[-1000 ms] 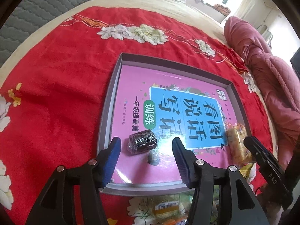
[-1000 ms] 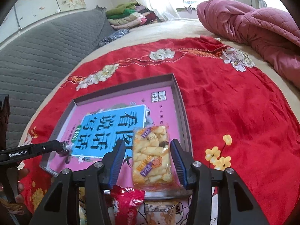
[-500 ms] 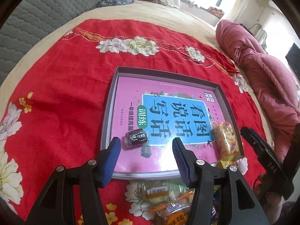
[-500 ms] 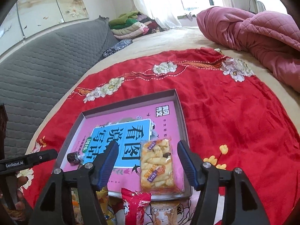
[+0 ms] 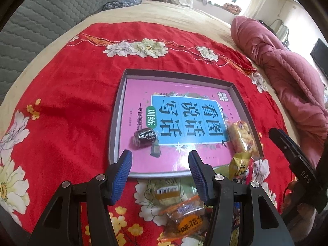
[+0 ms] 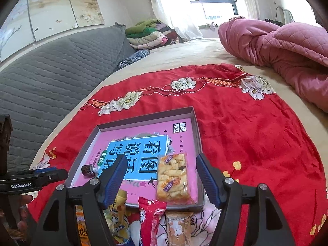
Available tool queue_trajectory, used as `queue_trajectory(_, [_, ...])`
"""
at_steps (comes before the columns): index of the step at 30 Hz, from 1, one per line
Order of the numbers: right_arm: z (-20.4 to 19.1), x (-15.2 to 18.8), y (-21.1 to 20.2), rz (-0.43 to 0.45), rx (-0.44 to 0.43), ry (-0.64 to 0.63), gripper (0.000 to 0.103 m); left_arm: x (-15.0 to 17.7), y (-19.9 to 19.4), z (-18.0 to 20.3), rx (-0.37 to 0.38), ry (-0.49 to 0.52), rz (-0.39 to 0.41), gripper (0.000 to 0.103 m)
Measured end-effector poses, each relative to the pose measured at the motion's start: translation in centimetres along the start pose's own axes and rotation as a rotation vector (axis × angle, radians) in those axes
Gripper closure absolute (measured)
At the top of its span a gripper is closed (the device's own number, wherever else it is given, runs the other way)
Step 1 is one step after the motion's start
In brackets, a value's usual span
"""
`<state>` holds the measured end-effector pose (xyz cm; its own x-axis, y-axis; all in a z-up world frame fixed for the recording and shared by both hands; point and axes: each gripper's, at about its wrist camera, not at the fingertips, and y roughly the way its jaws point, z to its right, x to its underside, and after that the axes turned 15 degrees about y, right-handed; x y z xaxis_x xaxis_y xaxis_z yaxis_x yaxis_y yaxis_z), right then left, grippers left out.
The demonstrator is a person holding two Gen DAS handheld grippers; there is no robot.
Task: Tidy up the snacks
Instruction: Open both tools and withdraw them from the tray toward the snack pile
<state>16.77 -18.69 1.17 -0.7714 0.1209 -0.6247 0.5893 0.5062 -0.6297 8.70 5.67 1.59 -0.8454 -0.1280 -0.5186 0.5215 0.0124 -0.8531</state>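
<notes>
A grey shallow box (image 5: 121,94) (image 6: 195,123) with a pink printed bottom lies on a red flowered cloth. In it are a dark wrapped candy (image 5: 145,137) (image 6: 87,169) at its near left and a clear pack of yellow crackers (image 5: 242,138) (image 6: 173,179) at its near right. My left gripper (image 5: 160,164) is open and empty above the box's near edge. My right gripper (image 6: 161,174) is open and empty, held just behind the cracker pack. Loose snack packs lie on the cloth in front of the box: an orange one (image 5: 184,219), a red one (image 6: 152,217), a beige one (image 6: 178,225).
A pink quilt (image 5: 287,78) (image 6: 276,45) is bunched at the right of the bed. A grey padded headboard (image 6: 51,71) runs along the left. Folded clothes (image 6: 147,34) are stacked at the far end near the window.
Both grippers have drawn back and up from the box. The candy and the cracker pack stay in the box, now farther ahead of the open fingers. More loose snacks show below.
</notes>
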Motion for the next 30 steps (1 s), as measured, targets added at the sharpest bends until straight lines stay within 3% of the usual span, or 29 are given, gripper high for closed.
queue_trajectory(17, [1.3,0.9,-2.6,0.022,0.043,0.035,0.032,1.9,-1.4,0.9,0.017,0.022,-0.02,0.044])
queue_trajectory(30, [0.6,3.0,-3.7,-0.012,0.056,0.01,0.031,3.4,-1.3,1.5,0.047,0.049,-0.053,0.044])
